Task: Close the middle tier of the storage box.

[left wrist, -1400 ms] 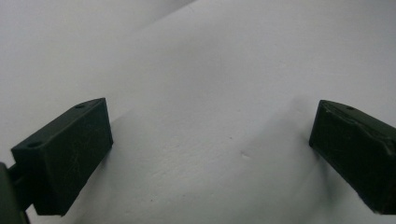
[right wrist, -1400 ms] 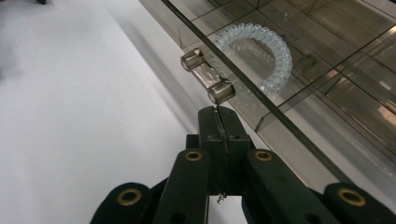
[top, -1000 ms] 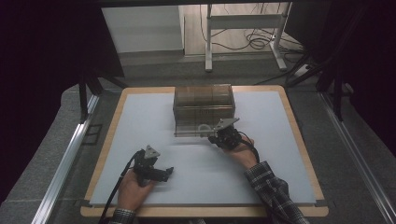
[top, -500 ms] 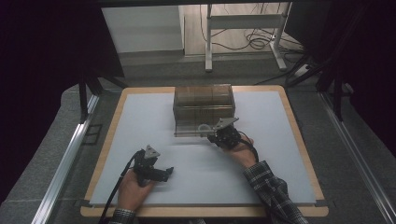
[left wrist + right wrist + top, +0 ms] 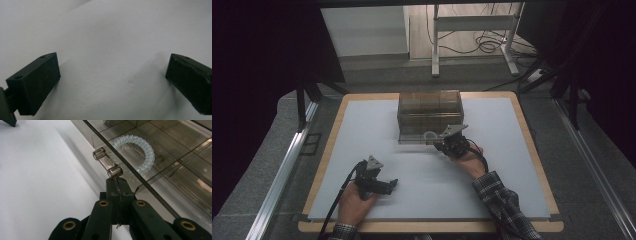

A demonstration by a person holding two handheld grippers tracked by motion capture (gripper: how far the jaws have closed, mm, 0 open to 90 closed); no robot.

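Right gripper view: right gripper (image 5: 117,182), jaws closed together, tip just below drawer handle (image 5: 107,164); rigid, slick, likely light; grip handle's bar. Left gripper (image 5: 112,82) wide, empty.

I am reading no text, label, brand, number or sign anywhere in these views. I am looking over the smoky box (image 5: 430,116) and finding no lettering on its walls. The white bench (image 5: 512,150) surface is showing no print or marking.
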